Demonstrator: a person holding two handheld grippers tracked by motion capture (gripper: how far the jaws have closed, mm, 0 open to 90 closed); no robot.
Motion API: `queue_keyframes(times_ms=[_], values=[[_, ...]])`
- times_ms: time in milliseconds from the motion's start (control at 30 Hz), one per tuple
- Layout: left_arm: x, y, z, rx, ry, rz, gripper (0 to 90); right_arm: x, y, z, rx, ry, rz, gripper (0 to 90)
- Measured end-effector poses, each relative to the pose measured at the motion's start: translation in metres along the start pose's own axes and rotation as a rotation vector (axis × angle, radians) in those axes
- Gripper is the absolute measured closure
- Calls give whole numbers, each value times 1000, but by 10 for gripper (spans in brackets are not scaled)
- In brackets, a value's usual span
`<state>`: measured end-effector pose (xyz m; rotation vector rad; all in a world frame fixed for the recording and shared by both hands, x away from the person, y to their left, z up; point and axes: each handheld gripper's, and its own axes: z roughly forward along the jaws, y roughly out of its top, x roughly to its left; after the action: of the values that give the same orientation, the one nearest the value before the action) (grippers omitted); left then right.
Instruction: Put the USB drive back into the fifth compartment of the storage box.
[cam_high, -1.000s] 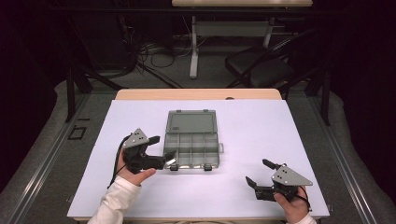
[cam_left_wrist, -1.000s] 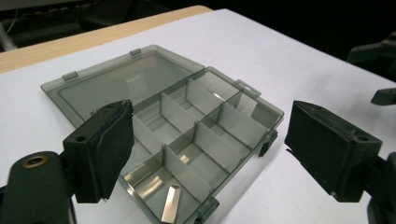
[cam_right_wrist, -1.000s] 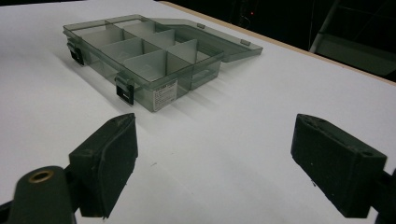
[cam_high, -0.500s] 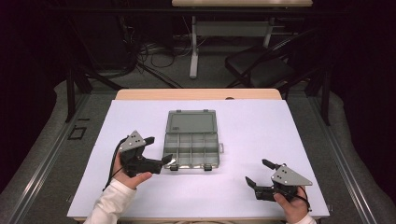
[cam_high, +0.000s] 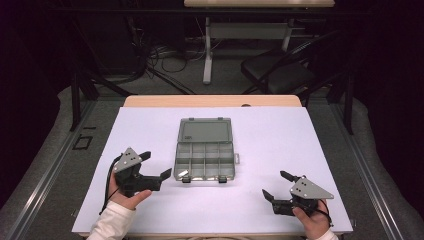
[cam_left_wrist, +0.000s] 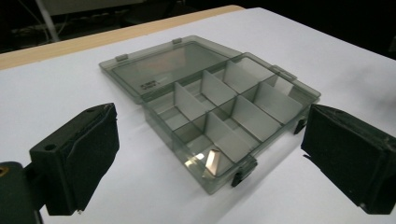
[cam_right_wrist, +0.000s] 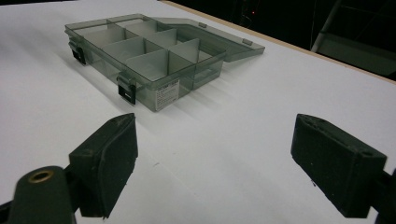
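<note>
A clear grey compartment box (cam_high: 205, 159) lies open in the middle of the white table, its lid (cam_high: 204, 131) folded flat toward the far side. Its several compartments look empty; a bright glint shows in the near left one (cam_left_wrist: 209, 161). My left gripper (cam_high: 155, 164) is open just left of the box's front corner, jaws wide apart and empty. My right gripper (cam_high: 278, 185) rests open near the table's front right, well away from the box (cam_right_wrist: 140, 51).
The white sheet (cam_high: 280, 135) covers the table, with a wooden edge (cam_high: 210, 101) at the back. Beyond stand a black chair (cam_high: 280, 70) and another table's legs with cables on the floor. Bare table surface surrounds the box.
My left gripper has drawn back leftward and slightly toward the person, away from the box's front left corner. The right gripper has stayed put.
</note>
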<state>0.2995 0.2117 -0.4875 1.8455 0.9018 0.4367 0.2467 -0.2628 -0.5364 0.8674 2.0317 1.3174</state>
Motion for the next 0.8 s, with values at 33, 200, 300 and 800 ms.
queue_keyframes(times_ms=[33,200,300,800], values=[[2,-2,-1,-4,4,-6,43,0,0,0,0,0,1,140],[11,-11,-4,-24,41,-27,43,0,0,0,0,0,-2,140],[17,-17,-4,-33,80,-37,43,0,0,0,2,-1,-2,140],[27,-37,2,-27,115,-38,42,0,0,0,8,3,-12,140]])
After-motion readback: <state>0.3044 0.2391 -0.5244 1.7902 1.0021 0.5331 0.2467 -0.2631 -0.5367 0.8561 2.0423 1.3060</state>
